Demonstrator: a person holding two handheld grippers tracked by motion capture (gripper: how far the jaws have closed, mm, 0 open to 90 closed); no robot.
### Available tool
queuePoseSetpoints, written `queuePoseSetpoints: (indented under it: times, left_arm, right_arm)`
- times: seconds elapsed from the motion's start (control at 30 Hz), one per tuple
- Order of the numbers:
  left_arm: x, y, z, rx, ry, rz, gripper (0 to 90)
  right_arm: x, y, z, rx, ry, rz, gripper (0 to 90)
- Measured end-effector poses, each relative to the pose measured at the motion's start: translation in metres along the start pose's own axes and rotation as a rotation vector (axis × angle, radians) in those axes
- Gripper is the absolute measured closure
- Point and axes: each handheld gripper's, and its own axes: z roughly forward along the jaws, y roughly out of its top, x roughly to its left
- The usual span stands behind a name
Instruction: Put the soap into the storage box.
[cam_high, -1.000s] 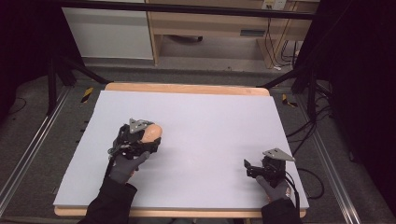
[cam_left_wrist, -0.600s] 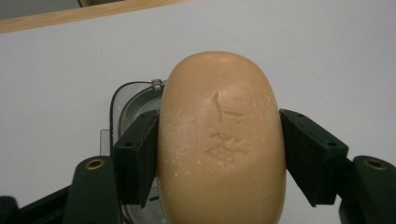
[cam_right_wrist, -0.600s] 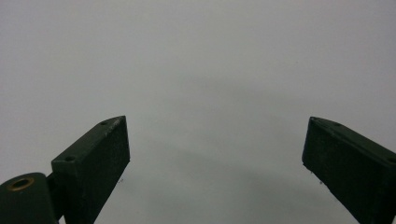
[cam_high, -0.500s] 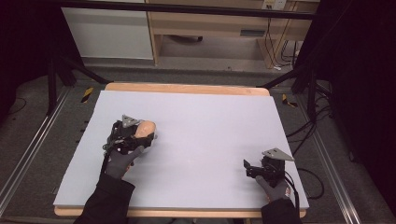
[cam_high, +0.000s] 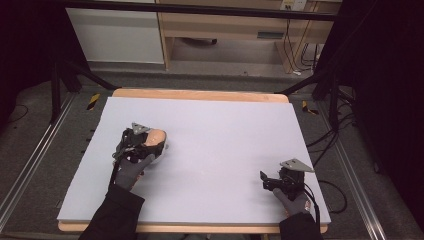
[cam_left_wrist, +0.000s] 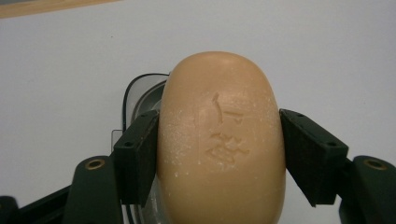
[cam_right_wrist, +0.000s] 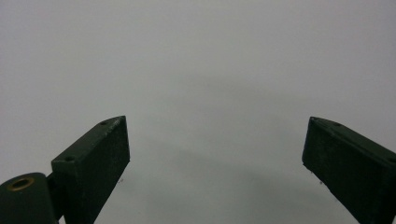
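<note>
Soap bar (cam_left_wrist: 222, 140) clamped between the left tongs (cam_left_wrist: 219, 154), long axis running straight out ahead of them — hanging over a clear soap dish (cam_left_wrist: 140, 95) on the bench (cam_high: 225, 130), dish rim peeking out at the bar's left. Right tongs (cam_right_wrist: 215, 158) wide apart, empty, well off from the soap; left hand nearer. Since the earlier frame: soap carried a little farther from the right tongs.

soap (cam_left_wrist: 222, 140) btwn left jaws, dish (cam_left_wrist: 140, 95) just behind, mat (cam_high: 225, 130) elsewhere bare
</note>
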Motion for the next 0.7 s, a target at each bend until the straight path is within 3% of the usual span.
queuePoseSetpoints:
  times: [0.7]
  left_arm:
    - [0.002,-0.004,0.011,0.024,0.017,-0.002,32.1]
  right_arm:
    - [0.0,0.0,0.0,0.002,0.004,0.006,7.7]
